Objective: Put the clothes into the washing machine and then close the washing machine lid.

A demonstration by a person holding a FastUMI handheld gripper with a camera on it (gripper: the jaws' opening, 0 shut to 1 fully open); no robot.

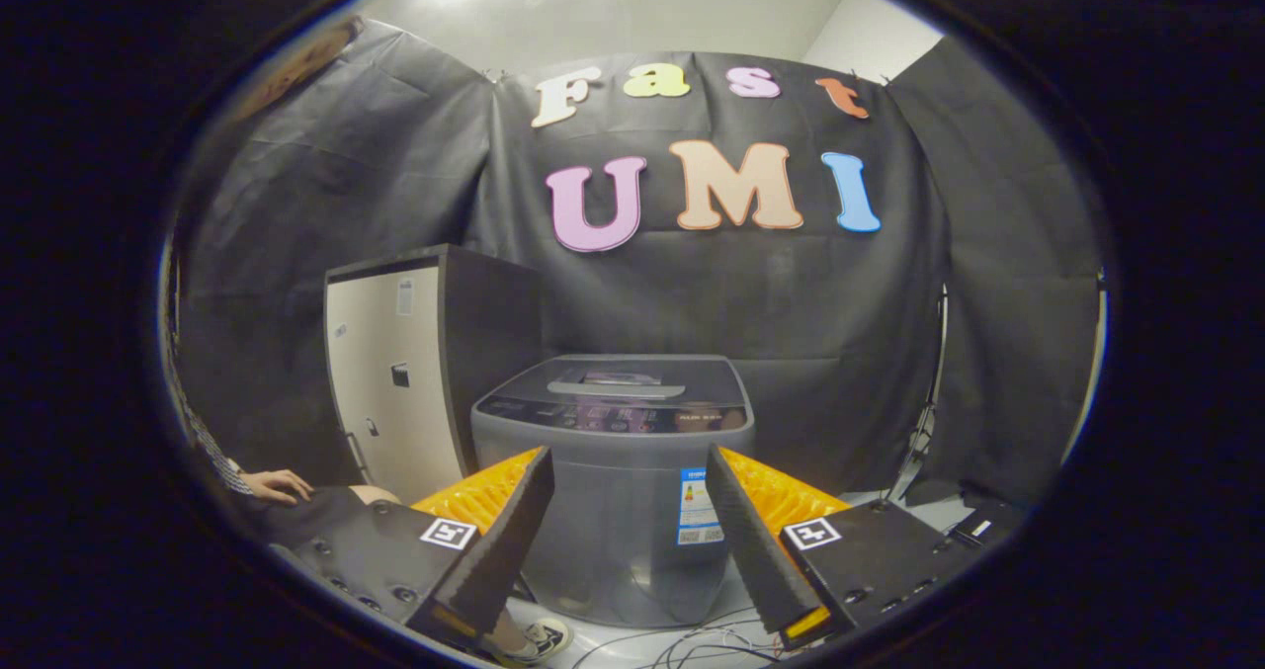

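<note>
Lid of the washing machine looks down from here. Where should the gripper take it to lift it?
Take the pale handle bar at the lid's front edge, coming from the front, above the control panel. It runs crosswise and looks slightly raised, so it likely offers an edge. The gripper is open, the washing machine beyond its fingers.

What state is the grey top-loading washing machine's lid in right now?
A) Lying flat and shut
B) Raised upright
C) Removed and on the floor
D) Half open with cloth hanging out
A: the lid lies flat on the grey top-loading washing machine, which stands beyond the open, empty gripper.
</note>
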